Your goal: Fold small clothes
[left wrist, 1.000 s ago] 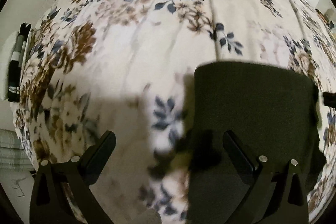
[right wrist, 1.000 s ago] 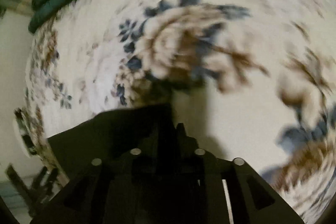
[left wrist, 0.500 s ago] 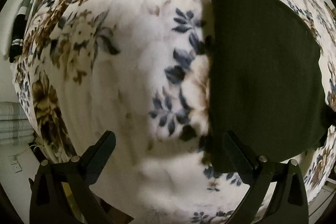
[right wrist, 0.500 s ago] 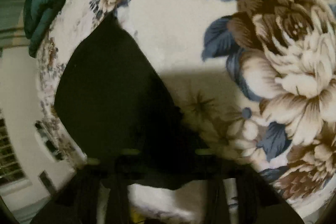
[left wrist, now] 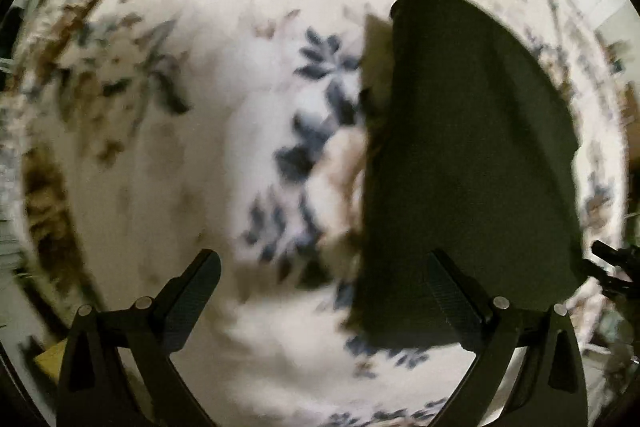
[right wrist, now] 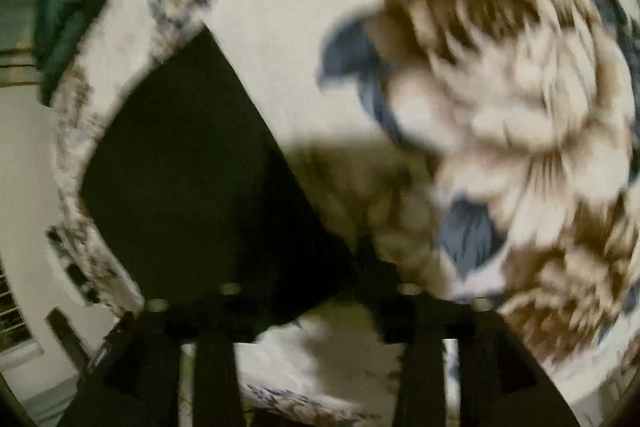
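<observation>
Black plastic fingers frame the bottom of both views, and both shots are pretty smeared, so details are soft. The left gripper [left wrist: 326,301] has its jaws spread wide apart with nothing between them, hanging above the bedspread; its right-hand finger overlaps the lower edge of the dark cloth [left wrist: 472,167] in the picture, but it isn't pinching it and I can't say whether it touches. The right gripper [right wrist: 316,311] is harder to read: the fingers are dark against dark fabric and blurred, they look parted with pale bedspread showing in the gap lower down, and honestly I can't tell if it's got a hold of the cloth corner or has let go. The dark cloth [right wrist: 192,179] itself, a small blackish-green piece, lies flat on the floral bedspread [left wrist: 224,131], looking like a neat folded shape with straight edges, its near corner running right up to the right gripper's fingers. From the left wrist it sits to the right of centre, long side running away from the camera. The floral bedspread [right wrist: 500,87] is cream with brown blooms and blue leaves. A dark green blanket [right wrist: 68,3] is bunched at the far edge of the bed.
</observation>
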The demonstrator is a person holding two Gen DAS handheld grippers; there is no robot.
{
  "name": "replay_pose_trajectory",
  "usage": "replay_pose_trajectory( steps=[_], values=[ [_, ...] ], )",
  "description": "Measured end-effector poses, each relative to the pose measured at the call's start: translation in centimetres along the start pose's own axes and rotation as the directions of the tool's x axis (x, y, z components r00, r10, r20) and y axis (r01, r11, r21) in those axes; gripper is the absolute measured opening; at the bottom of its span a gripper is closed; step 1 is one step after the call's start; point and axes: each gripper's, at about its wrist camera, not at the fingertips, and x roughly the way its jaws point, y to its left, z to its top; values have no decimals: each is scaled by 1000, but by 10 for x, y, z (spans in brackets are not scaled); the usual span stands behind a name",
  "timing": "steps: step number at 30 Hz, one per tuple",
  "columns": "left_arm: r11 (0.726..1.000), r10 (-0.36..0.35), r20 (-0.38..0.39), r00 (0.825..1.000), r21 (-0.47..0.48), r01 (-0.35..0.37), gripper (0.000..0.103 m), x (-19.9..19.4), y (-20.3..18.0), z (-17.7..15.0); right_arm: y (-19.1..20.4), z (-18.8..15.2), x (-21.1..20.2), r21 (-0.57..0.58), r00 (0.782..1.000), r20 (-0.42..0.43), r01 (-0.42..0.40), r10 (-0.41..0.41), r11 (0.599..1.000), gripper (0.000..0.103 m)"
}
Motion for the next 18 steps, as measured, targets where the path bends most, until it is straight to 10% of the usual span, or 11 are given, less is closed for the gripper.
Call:
replay_pose_trajectory(
  steps=[7,18],
  values=[
    [955,-295,-26,955,21,296,103,44,-6,43,15,60,41,-134,964,-140,-245,227,960,66],
    [915,-390,45,920,134,381,103,57,-46,66,65,76,112,-201,833,-389,-493,392,847,67]
  ],
)
